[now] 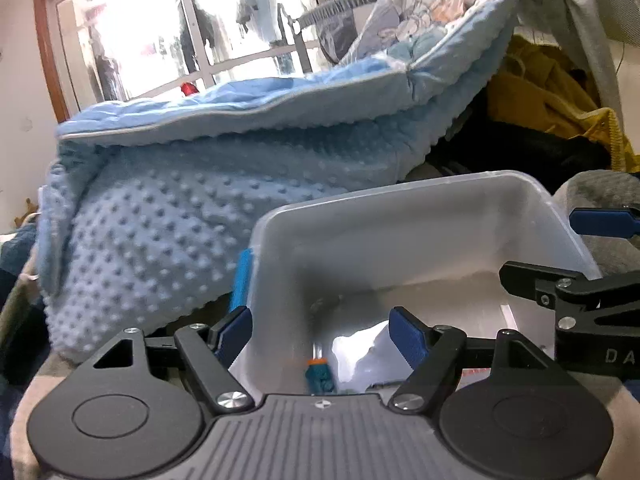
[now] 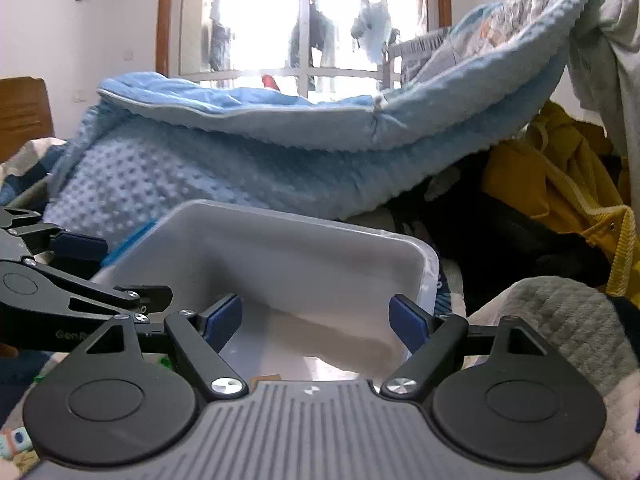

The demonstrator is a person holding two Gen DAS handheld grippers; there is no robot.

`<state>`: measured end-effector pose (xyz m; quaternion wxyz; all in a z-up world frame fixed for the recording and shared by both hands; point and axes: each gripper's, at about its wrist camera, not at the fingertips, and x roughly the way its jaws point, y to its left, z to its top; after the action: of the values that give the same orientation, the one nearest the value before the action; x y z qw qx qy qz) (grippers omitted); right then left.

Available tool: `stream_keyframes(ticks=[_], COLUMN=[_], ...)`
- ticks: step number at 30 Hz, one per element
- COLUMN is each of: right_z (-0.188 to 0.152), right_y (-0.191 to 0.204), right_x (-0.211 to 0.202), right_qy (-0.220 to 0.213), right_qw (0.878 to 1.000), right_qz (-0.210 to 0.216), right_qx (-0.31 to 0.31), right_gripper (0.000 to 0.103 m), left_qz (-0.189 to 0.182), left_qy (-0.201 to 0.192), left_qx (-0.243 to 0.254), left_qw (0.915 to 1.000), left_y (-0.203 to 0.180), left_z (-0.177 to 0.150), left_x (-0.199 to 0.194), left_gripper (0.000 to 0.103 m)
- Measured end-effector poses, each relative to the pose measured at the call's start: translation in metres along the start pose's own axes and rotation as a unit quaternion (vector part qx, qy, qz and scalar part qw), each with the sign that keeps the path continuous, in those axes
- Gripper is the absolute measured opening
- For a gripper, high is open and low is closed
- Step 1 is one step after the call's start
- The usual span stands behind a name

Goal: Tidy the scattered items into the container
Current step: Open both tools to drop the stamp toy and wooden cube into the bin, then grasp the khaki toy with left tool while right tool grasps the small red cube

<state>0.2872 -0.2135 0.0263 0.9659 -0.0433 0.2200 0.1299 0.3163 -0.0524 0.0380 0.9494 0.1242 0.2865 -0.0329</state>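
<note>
The translucent plastic container (image 1: 420, 216) sits among heaped bedding, open-topped, with rounded corners and a blue clip on its side. Inside lie a crumpled white piece (image 1: 360, 356) and a small teal item with an orange tip (image 1: 318, 374). Both the left gripper (image 1: 320, 338) and the right gripper (image 2: 316, 318) hang over it, jaws spread with nothing between them. Behind it slumps a dimpled light-blue blanket (image 1: 160, 220), then mustard-yellow clothing (image 2: 560, 176) and a bright window (image 2: 280, 20).

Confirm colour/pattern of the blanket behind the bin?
Light blue blanket, raised dot texture, with a printed side folded over. Clearest in the right wrist view.
</note>
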Motion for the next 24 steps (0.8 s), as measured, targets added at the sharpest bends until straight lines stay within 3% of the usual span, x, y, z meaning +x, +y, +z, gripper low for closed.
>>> stream_keyframes(ticks=[3,10,17,24], right_z=[-0.003,-0.023,-0.061,-0.091], right_y=[0.008,0.028,0.055,0.077], right_x=[-0.017,-0.044,-0.055,-0.049], right_qy=[-0.010,-0.002,0.022,0.048], right_qw=[1.000,0.998,0.996,0.992], right_qz=[0.011,0.043,0.079,0.102], right_qx=[-0.020,-0.040,-0.045,-0.060], right_gripper=[0.084,0.084,0.084,0.084], left_qz=[-0.006,-0.007,0.019,0.011], left_qy=[-0.008,0.024,0.085,0.102], left_qx=[-0.010,-0.029,-0.058,-0.065], left_qw=[0.9999,0.9993,0.9946,0.9926], left_y=[0.007,0.030,0.053,0.053], left_z=[-0.015,-0.073,-0.144,-0.180], left_x=[-0.025,-0.066,-0.070,-0.063], left_gripper=[0.079,0.079,0.079,0.079])
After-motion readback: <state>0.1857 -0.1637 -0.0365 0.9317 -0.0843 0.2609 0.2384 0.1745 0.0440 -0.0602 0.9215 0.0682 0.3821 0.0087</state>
